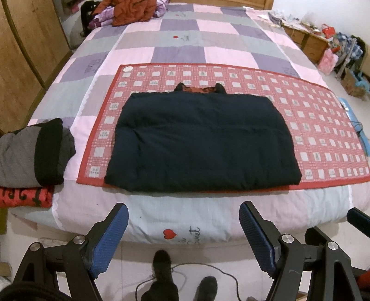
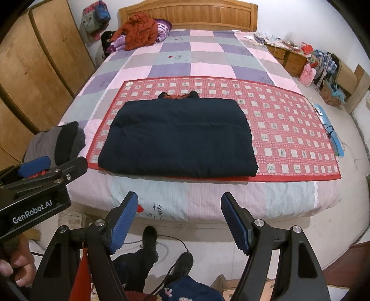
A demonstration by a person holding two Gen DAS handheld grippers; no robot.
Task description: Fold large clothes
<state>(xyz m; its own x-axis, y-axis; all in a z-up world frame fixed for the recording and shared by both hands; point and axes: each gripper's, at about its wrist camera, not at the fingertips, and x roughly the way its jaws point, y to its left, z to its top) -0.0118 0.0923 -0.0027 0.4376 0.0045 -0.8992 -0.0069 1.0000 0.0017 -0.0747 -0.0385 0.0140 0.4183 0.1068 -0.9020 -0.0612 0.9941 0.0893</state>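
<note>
Ahead of the tongs lies a bed (image 1: 185, 41) under a patchwork quilt of pink, purple and grey. Far beyond them, an orange coat (image 2: 138, 31) is heaped by the wooden headboard (image 2: 187, 14). Left of the tongs stand wooden wardrobe doors (image 2: 34, 69); to the far right, cluttered wooden drawers (image 2: 289, 58). A cable (image 1: 208, 268) trails across the floor beneath them.

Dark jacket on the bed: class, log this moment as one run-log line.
left gripper: open, empty | right gripper: open, empty | dark jacket: folded flat on red mat | folded pile: bed's left edge
</note>
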